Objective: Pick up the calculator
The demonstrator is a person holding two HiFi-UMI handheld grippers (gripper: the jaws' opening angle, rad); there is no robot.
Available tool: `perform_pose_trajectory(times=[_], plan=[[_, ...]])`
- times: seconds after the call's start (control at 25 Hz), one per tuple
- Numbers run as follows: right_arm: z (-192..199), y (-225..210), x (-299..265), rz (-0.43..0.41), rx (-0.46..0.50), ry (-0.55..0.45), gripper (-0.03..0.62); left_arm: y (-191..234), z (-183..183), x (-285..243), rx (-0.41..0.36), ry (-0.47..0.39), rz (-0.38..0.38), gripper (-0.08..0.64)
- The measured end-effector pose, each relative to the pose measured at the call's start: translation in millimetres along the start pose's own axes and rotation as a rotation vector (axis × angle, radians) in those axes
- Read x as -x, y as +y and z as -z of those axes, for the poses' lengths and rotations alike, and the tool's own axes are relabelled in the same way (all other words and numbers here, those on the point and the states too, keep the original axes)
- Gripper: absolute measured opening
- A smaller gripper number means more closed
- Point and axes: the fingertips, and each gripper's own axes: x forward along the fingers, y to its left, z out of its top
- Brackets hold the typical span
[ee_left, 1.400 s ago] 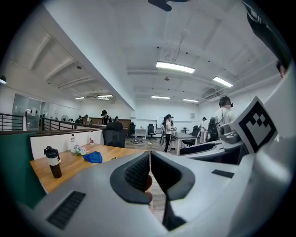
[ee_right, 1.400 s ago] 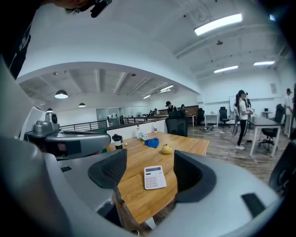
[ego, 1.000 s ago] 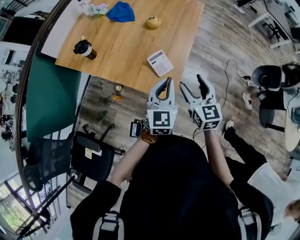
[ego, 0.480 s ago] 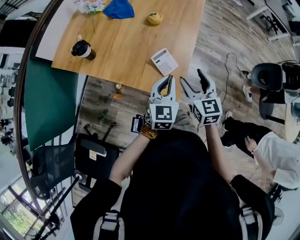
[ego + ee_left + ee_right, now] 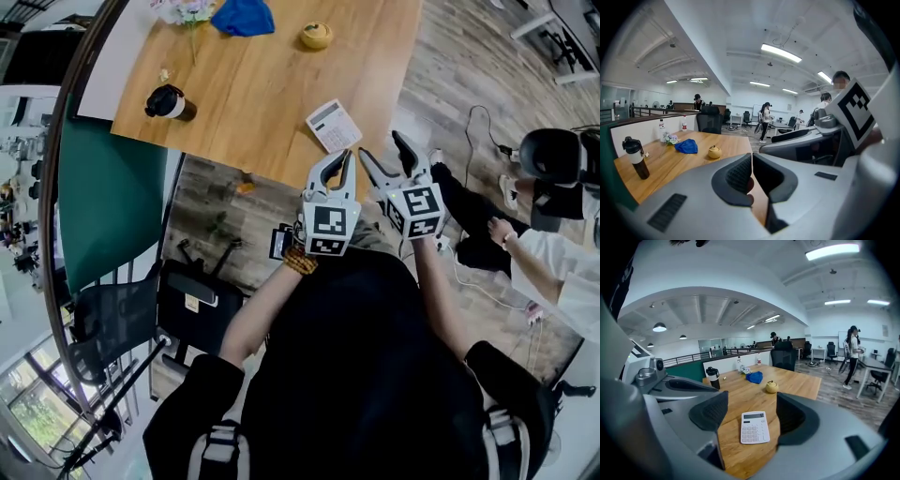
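I note white calculator (image 5: 334, 125), dark display; light wood-grain table (image 5: 253, 94); blue cloth (image 5: 242, 17); yellow pot (image 5: 316, 36); black bottle (image 5: 169, 101), white band; green partition (image 5: 108, 197).

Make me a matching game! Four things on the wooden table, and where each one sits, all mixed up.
Things:
1. flat white calculator
2. crumpled blue cloth
3. small round yellow pot
4. black bottle with a white band

Places, in the head view:
A. beside the flowers
B. alone near the left edge of the wooden table
C. nearest the right hand-held gripper
D. far end, right of the cloth

Pairs: 1-C, 2-A, 3-D, 4-B.
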Motion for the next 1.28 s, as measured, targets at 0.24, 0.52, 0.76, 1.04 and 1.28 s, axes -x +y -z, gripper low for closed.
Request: perform_pose_trajectory(times=[0.24,0.52,0.76,1.04,1.28], plan=[[0,-43,-18,-0.059,-0.025,-0.006,0.321,-24,-5,-36,-0.002,0.014,-0.023,0.028],[22,-70,-49,-0.184,0.007,0.04,0.324,-24,12,-57,0.025,0.04,-0.151,0.028],[54,-80,-61,-0.204,0.021,0.094,0.325,-9,20,-71,0.121,0.025,-0.209,0.028],[78,-77,-75,-0.215,0.012,0.147,0.339,15,48,-77,0.155,0.073,-0.261,0.028],[79,-69,-86,-0.246,0.033,0.156,0.339,23,71,-81,0.137,0.093,-0.26,0.028]])
